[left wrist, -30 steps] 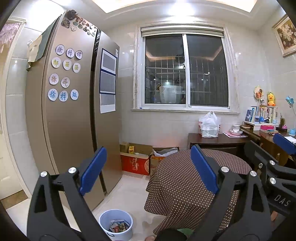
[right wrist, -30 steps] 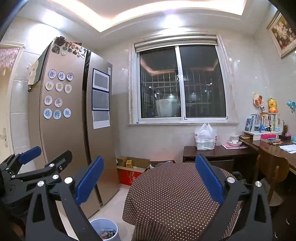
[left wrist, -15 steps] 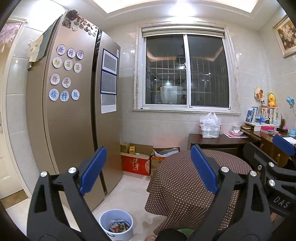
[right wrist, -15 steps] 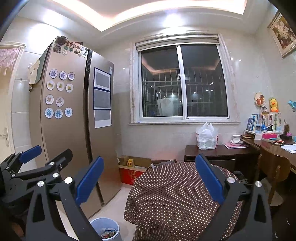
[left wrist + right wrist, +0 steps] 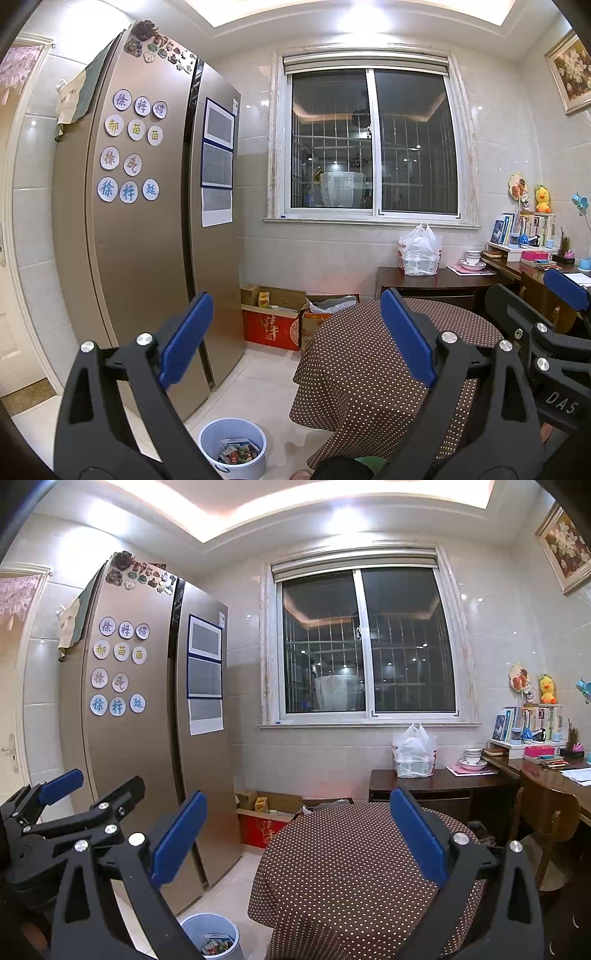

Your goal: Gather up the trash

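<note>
Below, both the left gripper [image 5: 295, 339] and right gripper [image 5: 295, 842] hang released and empty above the dotted desk [image 5: 351, 867]; the trash bin [image 5: 232, 445], holding wrappers, stands on the floor near left.

You face a white-tiled back wall [image 5: 332, 254] with a dark barred sliding window [image 5: 373, 147]. A tall bronze double-door fridge [image 5: 147, 236] stands left, a round brown polka-dot clothed table [image 5: 354, 867] near, a dark wooden desk [image 5: 436, 786] far right.
</note>
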The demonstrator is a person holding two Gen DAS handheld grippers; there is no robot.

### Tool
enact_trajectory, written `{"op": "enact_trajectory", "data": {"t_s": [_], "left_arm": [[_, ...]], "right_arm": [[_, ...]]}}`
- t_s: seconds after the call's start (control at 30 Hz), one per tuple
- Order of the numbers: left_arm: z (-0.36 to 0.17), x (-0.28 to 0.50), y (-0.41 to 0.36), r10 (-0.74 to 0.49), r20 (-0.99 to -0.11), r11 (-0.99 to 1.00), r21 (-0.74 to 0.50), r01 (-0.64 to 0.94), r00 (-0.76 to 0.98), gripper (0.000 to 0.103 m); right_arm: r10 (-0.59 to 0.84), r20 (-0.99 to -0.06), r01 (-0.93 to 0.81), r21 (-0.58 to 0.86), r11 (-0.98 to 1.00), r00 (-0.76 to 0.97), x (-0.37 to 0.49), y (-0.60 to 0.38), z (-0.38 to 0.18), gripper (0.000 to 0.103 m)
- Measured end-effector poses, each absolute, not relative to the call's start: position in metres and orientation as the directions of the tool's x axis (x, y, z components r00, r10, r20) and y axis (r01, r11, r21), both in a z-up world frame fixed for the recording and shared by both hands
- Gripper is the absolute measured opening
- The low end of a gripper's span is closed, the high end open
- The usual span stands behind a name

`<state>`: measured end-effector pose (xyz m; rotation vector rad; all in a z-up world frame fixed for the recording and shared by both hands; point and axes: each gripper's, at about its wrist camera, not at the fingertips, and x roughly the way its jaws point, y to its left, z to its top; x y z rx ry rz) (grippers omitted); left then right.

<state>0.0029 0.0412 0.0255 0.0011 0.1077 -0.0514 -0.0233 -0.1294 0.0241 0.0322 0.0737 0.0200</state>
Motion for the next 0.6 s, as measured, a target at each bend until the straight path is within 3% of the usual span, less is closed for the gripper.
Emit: {"op": "enact_trajectory", "data": {"t_s": [0.6], "left_arm": [[0.0262, 0.0003, 0.0361, -0.039, -0.103, 0.999, -0.001, 0.039, 0.994, 0.09]], "right_arm": [[0.024, -0.074, -0.022, 0.032, 0.999, 0.997, -0.0222, -0.1296, 0.025, 0.097]]}}
